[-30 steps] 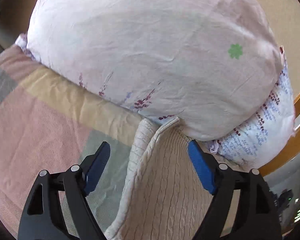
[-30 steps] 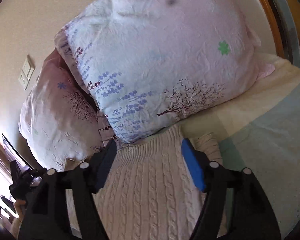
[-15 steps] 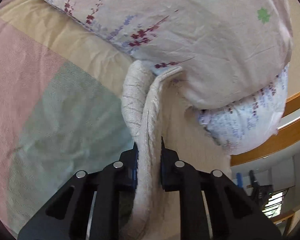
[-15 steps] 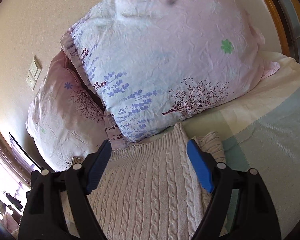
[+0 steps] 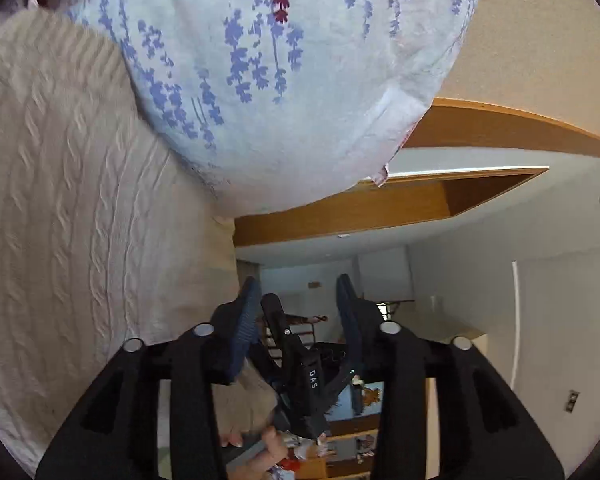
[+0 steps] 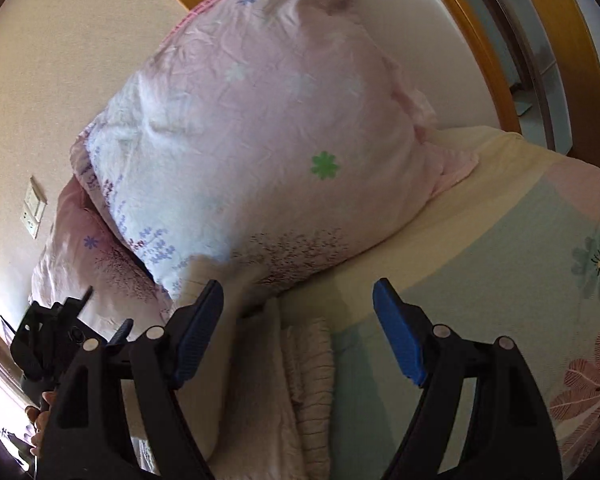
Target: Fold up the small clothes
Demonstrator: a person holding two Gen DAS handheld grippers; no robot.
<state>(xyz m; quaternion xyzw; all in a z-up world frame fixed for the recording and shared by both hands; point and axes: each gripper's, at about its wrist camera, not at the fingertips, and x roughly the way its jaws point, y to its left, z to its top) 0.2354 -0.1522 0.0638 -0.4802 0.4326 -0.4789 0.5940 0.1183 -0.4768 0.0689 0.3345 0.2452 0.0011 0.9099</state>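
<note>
A cream cable-knit sweater (image 5: pixel 72 208) lies on the bed against the pillows. In the right wrist view it is a folded stack (image 6: pixel 276 380) below the pillow. My left gripper (image 5: pixel 296 312) is open and empty, its blue pads apart, just right of the sweater's edge and pointing out into the room. My right gripper (image 6: pixel 298 320) is open and empty above the sweater's folded right edge. The other gripper (image 6: pixel 60 340) shows at the lower left of the right wrist view and, as a black frame (image 5: pixel 300 364), between the left fingers.
Two flowered pillows (image 6: pixel 260 140) (image 5: pixel 280 72) lean on the wall at the bed's head. A pastel patterned bedsheet (image 6: pixel 500 272) spreads to the right. A wooden bed frame (image 5: pixel 380 208) and a wall socket (image 6: pixel 34 208) are nearby.
My left gripper let go of the sweater's folded edge, opened and swung right toward the room. My right gripper moved right to the sweater's edge and stays open.
</note>
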